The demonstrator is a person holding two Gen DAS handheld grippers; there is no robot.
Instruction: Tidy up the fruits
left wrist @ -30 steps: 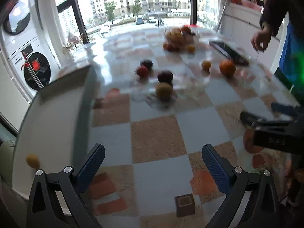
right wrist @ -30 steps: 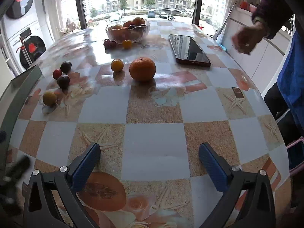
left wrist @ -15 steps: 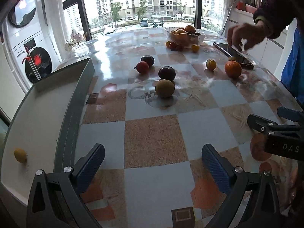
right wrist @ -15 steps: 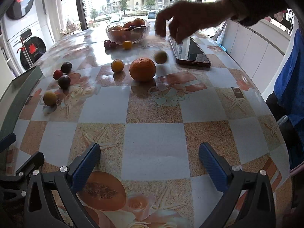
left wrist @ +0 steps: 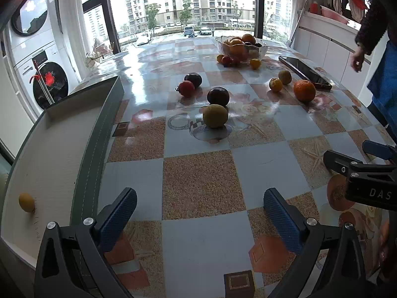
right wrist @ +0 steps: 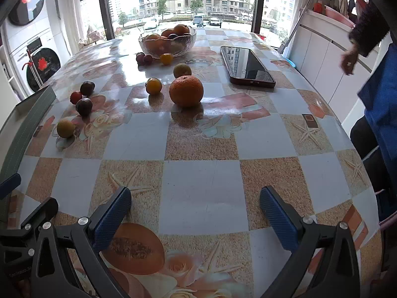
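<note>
Loose fruit lies on the checkered table: a yellow-green fruit point(left wrist: 215, 115), two dark plums point(left wrist: 218, 96) point(left wrist: 193, 79), a small red fruit point(left wrist: 186, 88), a big orange point(right wrist: 186, 91), a small yellow-orange fruit point(right wrist: 153, 86) and a yellowish fruit point(right wrist: 182, 70) behind the orange. A grey-rimmed tray point(left wrist: 84, 159) at the left holds one small yellow fruit point(left wrist: 26, 202). My left gripper point(left wrist: 199, 219) is open and empty over the near table. My right gripper point(right wrist: 194, 217) is open and empty, well short of the orange.
A glass bowl point(right wrist: 167, 41) full of fruit stands at the far side, with small fruits beside it. A phone point(right wrist: 247, 66) lies at the right. A bystander's hand point(right wrist: 348, 59) hangs at the far right. The right gripper shows in the left wrist view point(left wrist: 359, 171).
A bystander's hand reached over the table, dropped a yellowish fruit that came to rest behind the orange, and pulled back to the right. The left camera view settled from blur.
</note>
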